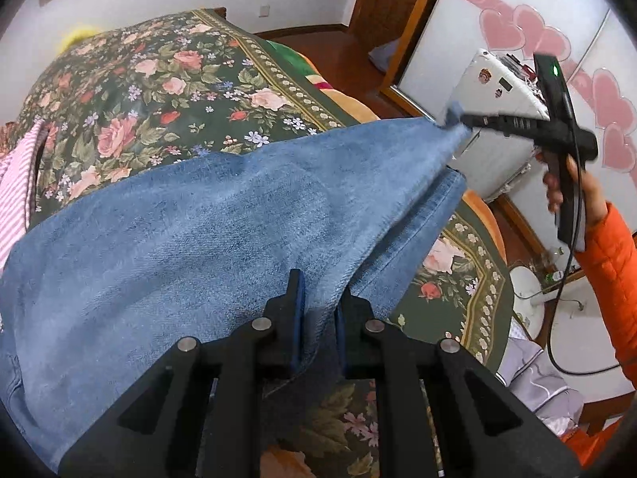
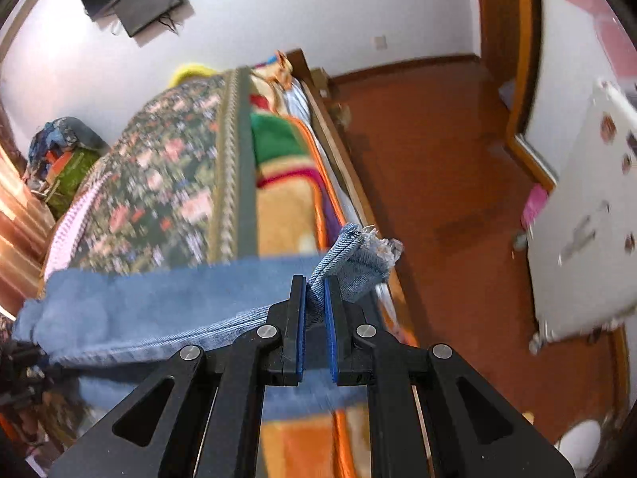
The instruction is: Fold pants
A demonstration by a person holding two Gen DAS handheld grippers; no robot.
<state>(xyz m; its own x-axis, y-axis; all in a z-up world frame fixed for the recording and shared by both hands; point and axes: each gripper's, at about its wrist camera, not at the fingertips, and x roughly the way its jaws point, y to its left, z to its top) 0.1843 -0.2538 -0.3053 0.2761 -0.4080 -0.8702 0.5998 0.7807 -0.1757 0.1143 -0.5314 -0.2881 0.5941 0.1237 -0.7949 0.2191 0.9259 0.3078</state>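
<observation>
Left wrist view: the jeans point(image 1: 207, 215) span the floral bedspread point(image 1: 167, 79), the left gripper point(image 1: 320, 306) clamped on one edge, the right gripper point(image 1: 464, 121) pinching the frayed hem point(image 2: 366, 253) — a shallow bite likely slips under tension.

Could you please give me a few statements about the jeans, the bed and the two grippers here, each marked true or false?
1. The right gripper is shut on the frayed hem of the jeans. True.
2. The left gripper holds a pink striped cloth. False: it grips blue denim; the striped cloth lies off to the side on the bed.
3. The bed cover is floral on dark green. True.
4. The sleeve behind the right gripper is blue. False: it is orange.
5. The jeans lie folded in a neat stack. False: they are stretched between both grippers.
</observation>
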